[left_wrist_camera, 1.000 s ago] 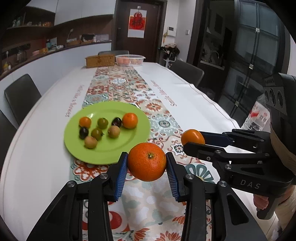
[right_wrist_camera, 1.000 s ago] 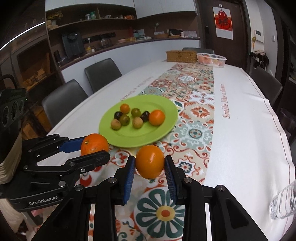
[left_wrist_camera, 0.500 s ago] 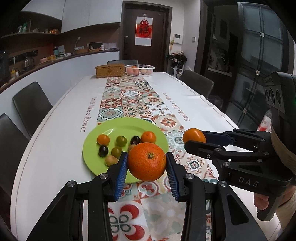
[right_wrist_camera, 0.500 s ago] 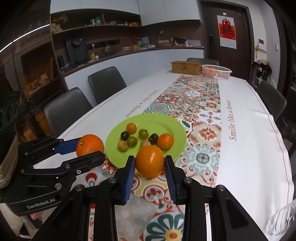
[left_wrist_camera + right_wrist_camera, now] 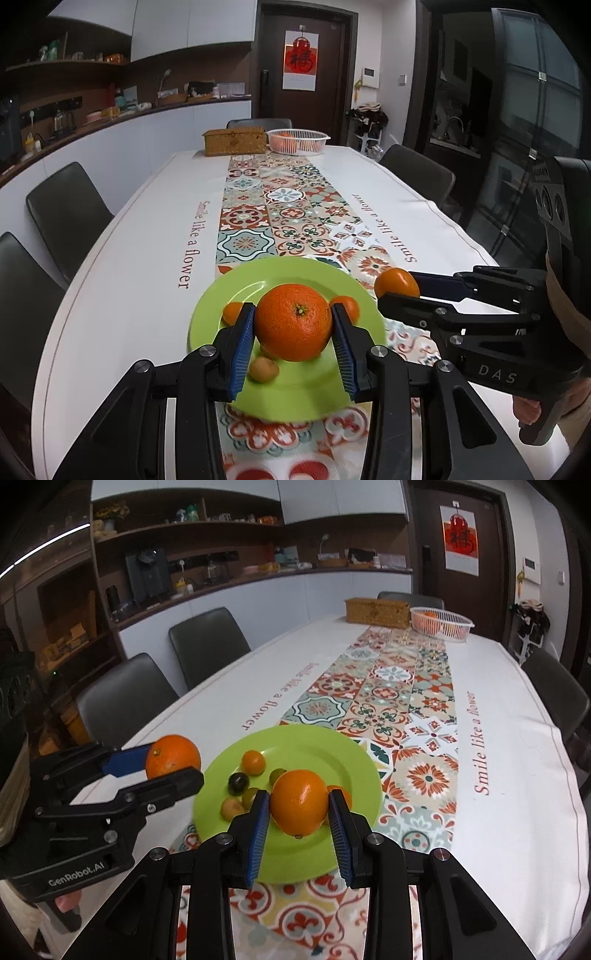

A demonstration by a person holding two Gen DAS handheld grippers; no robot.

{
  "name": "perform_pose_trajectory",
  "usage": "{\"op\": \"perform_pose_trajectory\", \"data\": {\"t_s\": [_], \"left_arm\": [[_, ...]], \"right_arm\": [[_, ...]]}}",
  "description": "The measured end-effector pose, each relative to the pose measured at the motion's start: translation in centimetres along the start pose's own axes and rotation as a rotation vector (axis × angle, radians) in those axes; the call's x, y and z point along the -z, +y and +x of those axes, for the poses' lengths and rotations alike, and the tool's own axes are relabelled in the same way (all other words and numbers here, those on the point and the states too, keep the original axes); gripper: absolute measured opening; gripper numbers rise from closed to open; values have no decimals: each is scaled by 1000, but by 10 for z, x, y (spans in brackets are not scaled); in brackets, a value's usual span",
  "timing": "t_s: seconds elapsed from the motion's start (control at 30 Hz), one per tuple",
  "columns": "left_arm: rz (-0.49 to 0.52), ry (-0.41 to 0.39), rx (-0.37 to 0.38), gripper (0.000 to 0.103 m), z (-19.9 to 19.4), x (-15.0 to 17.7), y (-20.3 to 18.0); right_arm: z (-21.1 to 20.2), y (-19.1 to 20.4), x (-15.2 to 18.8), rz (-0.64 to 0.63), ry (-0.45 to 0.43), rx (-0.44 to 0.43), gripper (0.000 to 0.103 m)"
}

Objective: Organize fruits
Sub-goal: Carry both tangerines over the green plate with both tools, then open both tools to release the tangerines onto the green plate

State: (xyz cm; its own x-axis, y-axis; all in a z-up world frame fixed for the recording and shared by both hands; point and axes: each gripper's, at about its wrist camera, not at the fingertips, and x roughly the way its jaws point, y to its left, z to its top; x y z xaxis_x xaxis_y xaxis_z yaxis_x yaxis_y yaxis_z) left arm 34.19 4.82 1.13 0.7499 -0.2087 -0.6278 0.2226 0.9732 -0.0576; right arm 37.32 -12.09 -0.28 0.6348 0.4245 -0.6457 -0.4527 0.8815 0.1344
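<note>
My left gripper (image 5: 293, 325) is shut on a large dimpled orange (image 5: 293, 322), held in the air over the near part of the green plate (image 5: 303, 391). My right gripper (image 5: 299, 806) is shut on a smoother, smaller orange (image 5: 300, 800), also above the plate (image 5: 325, 753). Each gripper shows in the other's view: the right one (image 5: 397, 284) at the plate's right, the left one (image 5: 173, 762) at its left. Several small fruits lie on the plate, among them a small orange one (image 5: 253, 762), a dark one (image 5: 237, 782) and a tan one (image 5: 263, 368); others are hidden behind the held oranges.
A patterned runner (image 5: 295, 206) crosses the white tablecloth lengthwise. At the far end stand a woven box (image 5: 235, 141) and a white basket (image 5: 298, 140) holding orange fruit. Dark chairs (image 5: 210, 642) line both long sides. A hand (image 5: 528, 410) grips the right tool.
Both grippers have travelled forward along the table with their oranges still clamped, so the plate now lies right under them instead of ahead and to the side. The far basket looks closer.
</note>
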Motion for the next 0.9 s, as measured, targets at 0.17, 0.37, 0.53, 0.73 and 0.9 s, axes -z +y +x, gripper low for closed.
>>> {"op": "perform_pose_trajectory", "data": {"t_s": [0.17,0.37,0.53,0.73,0.9], "left_arm": [[-21,36,8,40,29,-8,14],[-51,97,38,40,63,-12,27],[-74,156,38,40,92,-16,38],[-86,194,12,40,117,-18,45],[-58,198,-11,40,124,-21,45]], "right_arm": [[25,-6,-11,13,40,8,33],[54,-15,-20,37,89,6,33],[80,-19,-23,43,146,14,33],[101,-26,-24,64,182,34,34],[110,-31,-22,79,197,35,34]]}}
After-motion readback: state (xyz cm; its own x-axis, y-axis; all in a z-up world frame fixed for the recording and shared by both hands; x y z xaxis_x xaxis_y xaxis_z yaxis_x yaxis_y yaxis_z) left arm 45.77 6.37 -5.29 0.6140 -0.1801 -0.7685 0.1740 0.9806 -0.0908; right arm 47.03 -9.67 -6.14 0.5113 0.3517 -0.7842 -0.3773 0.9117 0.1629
